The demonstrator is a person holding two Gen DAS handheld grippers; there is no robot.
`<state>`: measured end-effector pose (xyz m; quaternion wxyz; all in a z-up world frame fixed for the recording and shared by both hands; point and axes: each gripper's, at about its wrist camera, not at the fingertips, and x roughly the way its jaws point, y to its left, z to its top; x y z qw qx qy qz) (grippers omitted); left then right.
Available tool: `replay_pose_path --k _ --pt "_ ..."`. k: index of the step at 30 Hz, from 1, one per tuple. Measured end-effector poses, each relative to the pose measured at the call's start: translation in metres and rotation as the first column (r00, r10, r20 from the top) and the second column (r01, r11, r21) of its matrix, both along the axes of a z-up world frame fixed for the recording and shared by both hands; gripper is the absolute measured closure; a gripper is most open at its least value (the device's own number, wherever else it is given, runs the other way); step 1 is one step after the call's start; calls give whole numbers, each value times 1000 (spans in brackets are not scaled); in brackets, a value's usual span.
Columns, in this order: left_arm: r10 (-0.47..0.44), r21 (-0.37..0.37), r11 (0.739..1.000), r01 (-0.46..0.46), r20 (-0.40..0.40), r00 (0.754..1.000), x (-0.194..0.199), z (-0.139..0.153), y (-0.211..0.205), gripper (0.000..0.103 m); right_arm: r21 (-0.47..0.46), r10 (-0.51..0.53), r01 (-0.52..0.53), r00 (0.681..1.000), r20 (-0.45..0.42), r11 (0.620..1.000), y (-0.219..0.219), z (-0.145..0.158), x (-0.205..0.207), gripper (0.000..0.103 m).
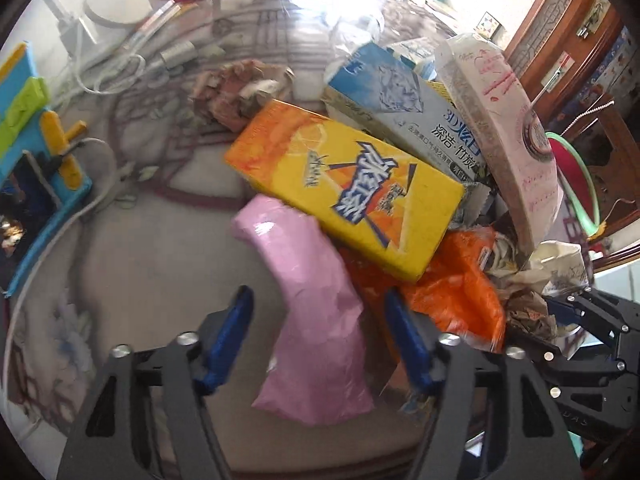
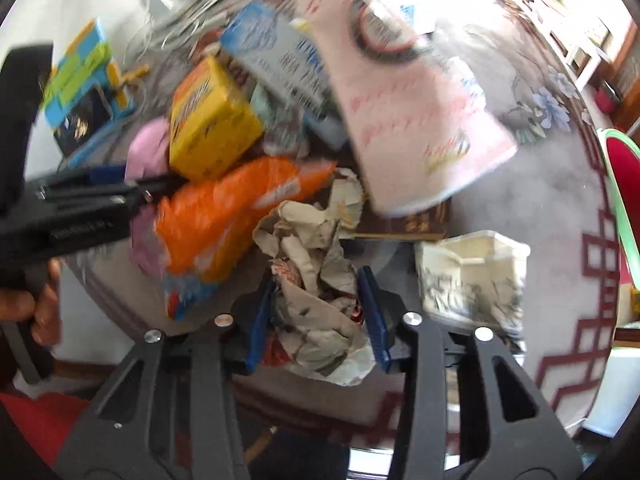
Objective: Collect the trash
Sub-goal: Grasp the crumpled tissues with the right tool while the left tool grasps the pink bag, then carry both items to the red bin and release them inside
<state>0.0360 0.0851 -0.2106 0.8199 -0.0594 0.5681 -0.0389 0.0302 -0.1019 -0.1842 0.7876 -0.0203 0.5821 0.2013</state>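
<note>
Straddling pink bag (image 1: 316, 320), left fingers (image 1: 236, 332) wide; right fingers (image 2: 260, 320) flank crumpled paper (image 2: 316, 280).

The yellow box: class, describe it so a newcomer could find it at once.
Start at the trash pile on the table. The yellow box lies on top of it, beside a blue-and-white box, over a pink bag. Only it is yellow-orange with big blue lettering.

Blue-and-green toy block house (image 1: 28, 128) (white cables (image 1: 108, 68) nearby) on patterned tabletop (image 1: 132, 240).
</note>
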Motion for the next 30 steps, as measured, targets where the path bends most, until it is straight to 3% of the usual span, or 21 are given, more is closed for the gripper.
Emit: replay_pose_path --k 3,8,12,18,23,30 --pt "-7 -41 999 7 10 1000 17 -4 -3 69 -1 -46 46 999 25 999 -5 4 22 65" --pt "-43 -70 996 47 65 997 56 1 -8 83 7 -115 115 992 58 993 0 8 55 65" --pt "-61 -70 995 69 111 992 79 12 -7 85 53 -171 168 982 75 984 -4 25 71 65" --pt "-101 -32 993 110 206 973 90 51 -3 86 122 -258 239 949 179 963 -9 76 85 65" --pt "-125 -63 987 149 287 950 92 85 0 86 163 -311 278 919 242 947 -26 113 87 65" --pt "-127 -116 977 181 369 921 103 122 -18 86 195 -324 277 901 286 941 -50 134 81 65"
